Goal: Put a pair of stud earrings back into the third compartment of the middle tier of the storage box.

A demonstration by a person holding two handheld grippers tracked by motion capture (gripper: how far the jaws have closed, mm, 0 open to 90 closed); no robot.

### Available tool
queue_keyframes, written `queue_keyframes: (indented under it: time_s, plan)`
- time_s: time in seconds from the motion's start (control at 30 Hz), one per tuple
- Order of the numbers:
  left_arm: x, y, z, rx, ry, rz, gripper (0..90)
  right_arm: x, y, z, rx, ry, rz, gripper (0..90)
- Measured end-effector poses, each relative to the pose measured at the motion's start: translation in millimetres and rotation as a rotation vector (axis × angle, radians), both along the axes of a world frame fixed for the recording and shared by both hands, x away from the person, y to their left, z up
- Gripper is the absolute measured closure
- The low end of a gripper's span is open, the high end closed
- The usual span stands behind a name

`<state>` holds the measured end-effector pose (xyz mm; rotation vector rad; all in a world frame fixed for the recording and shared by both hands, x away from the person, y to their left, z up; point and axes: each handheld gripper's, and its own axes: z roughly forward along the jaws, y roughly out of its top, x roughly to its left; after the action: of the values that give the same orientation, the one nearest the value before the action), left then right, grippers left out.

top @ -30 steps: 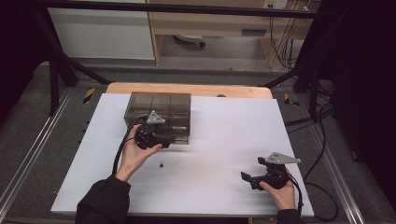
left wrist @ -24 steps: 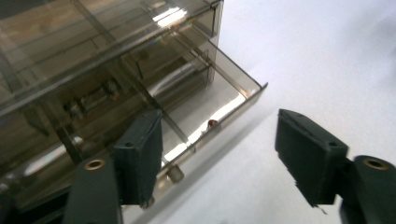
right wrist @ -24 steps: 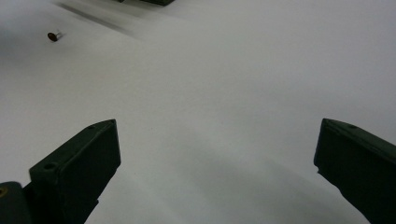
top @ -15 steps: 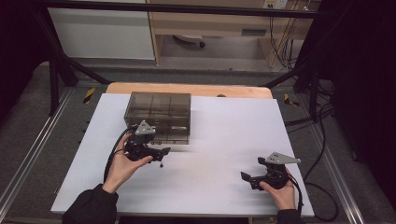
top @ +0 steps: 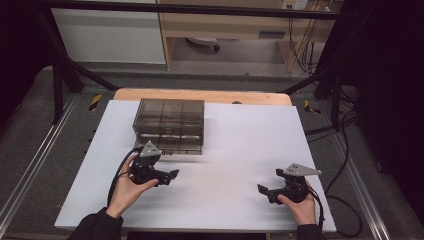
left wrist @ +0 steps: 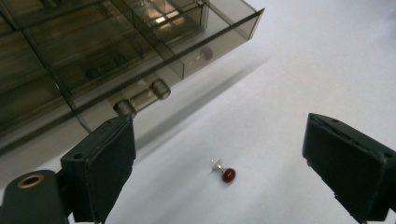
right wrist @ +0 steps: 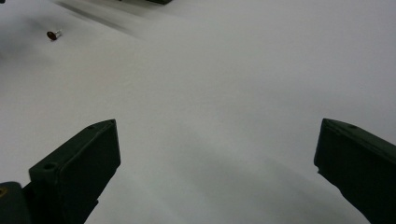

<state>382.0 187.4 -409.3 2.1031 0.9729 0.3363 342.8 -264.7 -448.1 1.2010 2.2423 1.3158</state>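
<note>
A smoky see-through drawer box (top: 169, 125) stands at the back left of the white table (top: 235, 150). My left gripper (top: 170, 176) is just in front of it, low over the table. Its jaws have just been opening and now stand wide with nothing held. In the left gripper view (left wrist: 219, 123) a small red-headed pin (left wrist: 225, 171) lies on the table between and beyond the jaws, and the box's lower drawer handle (left wrist: 142, 97) sits ahead. My right gripper (top: 265, 192) rests at the near right, open and empty (right wrist: 217, 123); the pin (right wrist: 53, 34) lies far off in its view.
The table's wooden back edge (top: 200, 95) runs behind the box. Metal frame rails (top: 35, 160) and cables (top: 345, 165) flank the table. A broad stretch of bare white surface separates the two grippers.
My left gripper has drawn back from the box's front toward the near left and lower, and its jaws have spread wider. The right gripper has stayed put.
</note>
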Motion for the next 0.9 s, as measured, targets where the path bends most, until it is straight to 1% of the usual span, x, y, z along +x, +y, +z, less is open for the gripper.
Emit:
queue_keyframes:
  time_s: [0.07, 0.2, 0.27, 0.4, 0.47, 0.53, 0.57, 0.63, 0.7, 0.73, 0.77, 0.8, 0.83, 0.87, 0.9]
  plan:
    - [-1.2, 1.6, -4.4, -0.006, 0.007, 0.002, 8.8, -0.2, 0.4, -0.2, -0.002, 0.002, 0.001, 0.9]
    - [-3.4, 2.5, -12.3, 0.000, 0.020, 0.003, 8.9, 0.1, 0.3, -0.4, -0.003, 0.000, 0.002, 0.9]
    - [-4.3, 1.9, -15.4, -0.001, 0.020, 0.004, 9.1, 0.1, 0.4, -0.3, -0.002, 0.000, 0.001, 0.9]
    - [-4.3, -0.6, -21.7, 0.016, 0.027, 0.001, 10.5, -0.1, 0.4, -0.5, -0.005, 0.001, 0.000, 0.9]
    - [-3.8, -2.5, -24.3, 0.025, 0.027, 0.007, 11.7, -0.1, 1.2, -0.8, -0.003, 0.006, -0.001, 0.9]
    - [-4.0, -3.0, -24.7, 0.030, 0.028, 0.010, 14.7, 0.0, 1.4, -1.0, -0.004, 0.006, 0.000, 0.9]
    - [-4.2, -3.3, -24.9, 0.038, 0.027, 0.013, 14.7, 0.0, 1.4, -1.0, -0.004, 0.006, 0.000, 0.9]
    - [-4.5, -4.0, -25.9, 0.044, 0.028, 0.015, 19.2, 0.1, 1.4, -1.1, -0.004, 0.006, 0.000, 0.9]
    - [-4.5, -4.8, -27.2, 0.041, 0.034, 0.021, 22.3, 0.1, 1.4, -1.1, -0.007, 0.005, -0.001, 0.9]
    - [-4.4, -5.0, -27.5, 0.041, 0.037, 0.020, 22.3, 0.1, 1.4, -1.1, -0.007, 0.005, -0.001, 0.9]
    - [-4.5, -5.4, -27.9, 0.039, 0.039, 0.022, 26.2, 0.1, 1.4, -1.2, -0.007, 0.006, -0.001, 0.9]
    - [-4.6, -5.6, -28.2, 0.040, 0.040, 0.021, 26.2, 0.2, 1.3, -1.3, -0.009, 0.006, 0.000, 0.9]
    - [-4.8, -6.0, -28.5, 0.039, 0.042, 0.022, 28.6, 0.3, 1.3, -1.3, -0.010, 0.006, -0.001, 0.9]
    - [-4.9, -6.6, -28.8, 0.038, 0.040, 0.021, 33.2, 0.3, 1.3, -1.4, -0.009, 0.007, 0.000, 0.9]
    - [-4.9, -7.5, -29.2, 0.041, 0.042, 0.017, 33.2, 0.3, 1.3, -1.4, -0.009, 0.007, 0.000, 0.9]
